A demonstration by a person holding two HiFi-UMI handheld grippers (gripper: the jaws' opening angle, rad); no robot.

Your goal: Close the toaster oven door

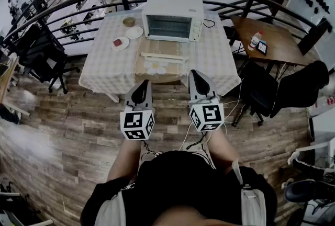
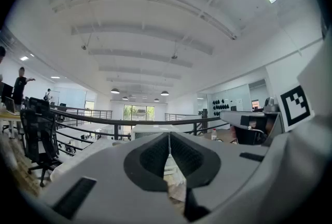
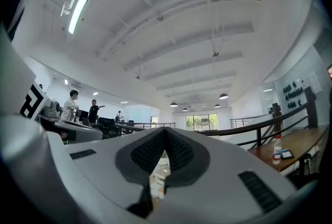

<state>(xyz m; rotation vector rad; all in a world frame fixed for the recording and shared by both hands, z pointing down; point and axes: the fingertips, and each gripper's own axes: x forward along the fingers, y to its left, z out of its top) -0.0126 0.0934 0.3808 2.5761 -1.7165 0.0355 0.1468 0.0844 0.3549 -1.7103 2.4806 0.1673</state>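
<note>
Plainly, both grippers are hanging shut, well short of the toaster oven

Head view: the toaster oven (image 1: 172,20) is sitting at the far middle of a cloth-covered worktop (image 1: 104,76). Its long axis is running left to right across the view. Its windowed front (image 1: 168,26) is facing the person, and whether that front is swung fully shut cannot be made out from here. A pale bar (image 1: 162,56) is lying parallel to the oven just in front of it; I cannot tell whether it belongs to the oven. Two plates (image 1: 127,37) and a bowl (image 1: 129,21) are resting to the oven's left. The left gripper (image 1: 144,83) and the right gripper (image 1: 196,73) are pointing at the worktop side by side, above the floor near its front edge and well apart from the oven. A curved railing (image 1: 78,2) is passing behind the worktop.

Left gripper view: the left gripper's jaws are pressing together with nothing between them. The oven's white body (image 2: 150,129) is showing straight ahead beyond the tips, seen broadside.

Right gripper view: the right gripper's jaws are likewise meeting at the tips, gripping nothing. A bottle (image 3: 276,148) is standing on a brown desk (image 3: 290,146) off to the right, and people (image 3: 70,105) are standing far off to the left.
</note>
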